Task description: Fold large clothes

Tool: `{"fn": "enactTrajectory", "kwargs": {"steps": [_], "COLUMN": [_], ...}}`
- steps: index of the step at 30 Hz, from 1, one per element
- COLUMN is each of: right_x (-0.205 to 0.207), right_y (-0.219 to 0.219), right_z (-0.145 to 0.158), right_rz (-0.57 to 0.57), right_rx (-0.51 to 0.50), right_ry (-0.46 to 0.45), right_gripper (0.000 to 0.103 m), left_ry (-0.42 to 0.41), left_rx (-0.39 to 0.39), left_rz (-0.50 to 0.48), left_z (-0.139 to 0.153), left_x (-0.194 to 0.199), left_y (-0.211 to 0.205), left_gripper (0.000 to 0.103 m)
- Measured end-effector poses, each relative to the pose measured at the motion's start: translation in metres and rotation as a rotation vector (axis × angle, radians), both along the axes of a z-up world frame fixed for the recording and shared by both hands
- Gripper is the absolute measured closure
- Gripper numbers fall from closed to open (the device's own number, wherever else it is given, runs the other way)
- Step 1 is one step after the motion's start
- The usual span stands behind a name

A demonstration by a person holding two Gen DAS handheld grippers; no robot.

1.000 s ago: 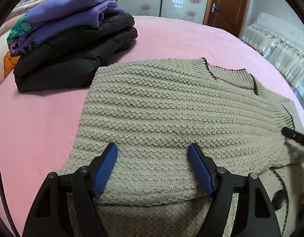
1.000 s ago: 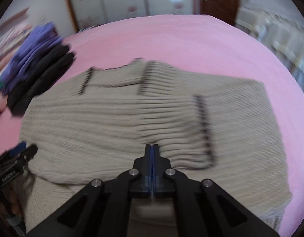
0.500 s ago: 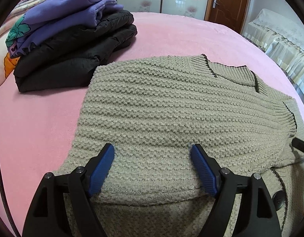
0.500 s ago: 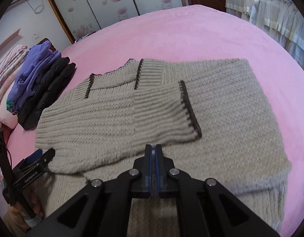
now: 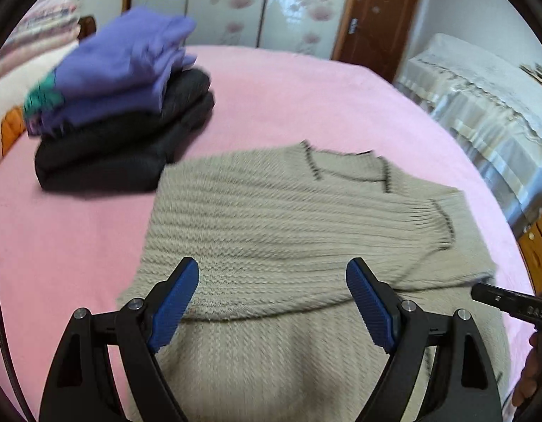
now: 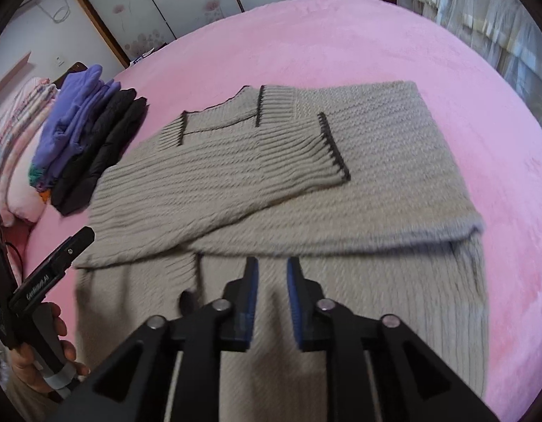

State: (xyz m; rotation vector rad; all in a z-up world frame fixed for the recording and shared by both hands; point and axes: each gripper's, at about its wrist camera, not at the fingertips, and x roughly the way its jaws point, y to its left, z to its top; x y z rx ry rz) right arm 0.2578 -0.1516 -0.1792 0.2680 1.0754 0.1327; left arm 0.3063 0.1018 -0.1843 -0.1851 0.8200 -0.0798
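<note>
A beige knit cardigan (image 5: 281, 218) with dark trim lies flat on the pink bed (image 5: 77, 246), both sleeves folded across its chest. It also shows in the right wrist view (image 6: 376, 183). My left gripper (image 5: 272, 283) is open and empty, raised above the cardigan's near left part. My right gripper (image 6: 272, 270) is partly open and empty, jaws a small gap apart, above the cardigan's lower front. The left gripper's body shows in the right wrist view (image 6: 49, 274), held by a hand.
A stack of folded clothes (image 5: 119, 105), purple on top of black, sits on the bed at the far left, close to the cardigan's shoulder; it also shows in the right wrist view (image 6: 88, 140). A lace-covered piece of furniture (image 5: 482, 112) stands right of the bed.
My right gripper has opened a little and pulled back toward the cardigan's hem. My left gripper has lifted and drawn back, still open. The folded sleeve stays on the chest.
</note>
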Motion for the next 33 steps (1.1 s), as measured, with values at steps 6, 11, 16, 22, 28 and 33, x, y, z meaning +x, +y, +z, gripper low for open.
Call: {"fn": "enactTrajectory", "kwargs": {"steps": [6, 11, 16, 22, 28, 33], "right_x": [-0.041, -0.087, -0.138, -0.196, -0.251, -0.284], "right_y": [0.001, 0.001, 0.001, 0.002, -0.001, -0.006], "right_z": [0.054, 0.099, 0.134, 0.158, 0.167, 0.163], "right_rz": [-0.025, -0.056, -0.070, -0.016, 0.029, 0.054], "right_rx": [-0.033, -0.053, -0.084, -0.141, -0.137, -0.139], "right_ry": [-0.154, -0.291, -0.430, -0.519, -0.589, -0.627], "right_gripper": [0.084, 0.084, 0.084, 0.084, 0.084, 0.084], "left_ry": [-0.065, -0.120, -0.157, -0.206, -0.249, -0.228], "left_rx": [-0.017, -0.030, -0.037, -0.017, -0.018, -0.020], "left_rz": [0.001, 0.047, 0.098, 0.132, 0.194, 0.197], "left_z": [0.059, 0.097, 0.121, 0.133, 0.132, 0.111], "left_x": [-0.043, -0.093, -0.143, -0.202, -0.259, -0.292], "left_y": [0.006, 0.024, 0.048, 0.072, 0.089, 0.093], "left_gripper": [0.018, 0.015, 0.006, 0.004, 0.004, 0.004]}}
